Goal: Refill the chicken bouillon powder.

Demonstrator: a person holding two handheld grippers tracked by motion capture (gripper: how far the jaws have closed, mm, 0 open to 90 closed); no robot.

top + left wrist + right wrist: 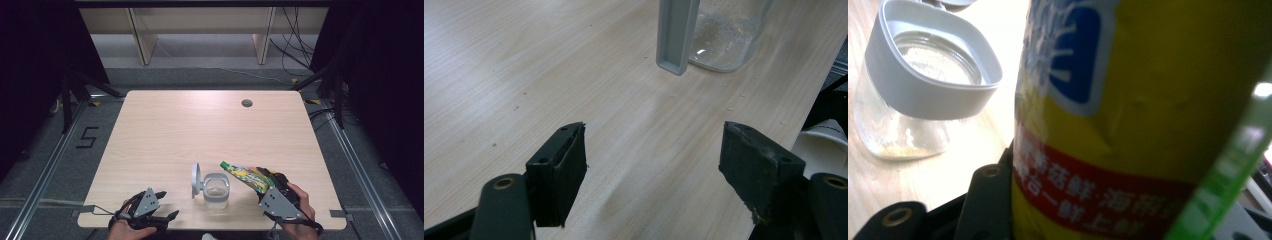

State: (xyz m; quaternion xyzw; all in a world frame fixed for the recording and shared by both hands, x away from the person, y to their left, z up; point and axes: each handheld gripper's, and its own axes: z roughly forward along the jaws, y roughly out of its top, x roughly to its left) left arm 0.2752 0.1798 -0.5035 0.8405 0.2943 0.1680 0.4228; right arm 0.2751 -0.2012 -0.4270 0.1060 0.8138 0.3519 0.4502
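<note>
High view, landmark: glass jar (216, 191) with grey collar, standing upright near the front edge of the tabletop (200, 125); its hinged lid (195, 180) is swung up on the jar's left side.

Packet, place: yellow-green seasoning packet (246, 176) sits just right of the jar, raised off the tabletop, with its far end reaching toward the jar's mouth but not clearly over it.

Packet, long axis: runs from the lower right up to the upper left in the high view, tilted rather than upright. The free end points at the jar; the gripped end is away from it.

Right gripper: right gripper (272, 192), right of the jar, is clamped about halfway shut on the packet's lower part. In the right gripper view the packet (1128, 115) lies between the black jaws, with the jar (923, 95) beyond and to its left.

Left gripper: left gripper (162, 205), left of the jar and near the front edge, has its jaws spread wide with nothing between them. In the left gripper view (654, 165) it faces the jar's base (724, 35) and the hanging lid (676, 35).

Done, judged: lid open; packet picked up and brought beside the jar; a thin layer of pale granules lies at the jar's bottom.

Left, judged: bring the packet's end over the mouth, tip further, pour; then close the lid. Whether the packet's end is torn open I cannot tell.
</note>
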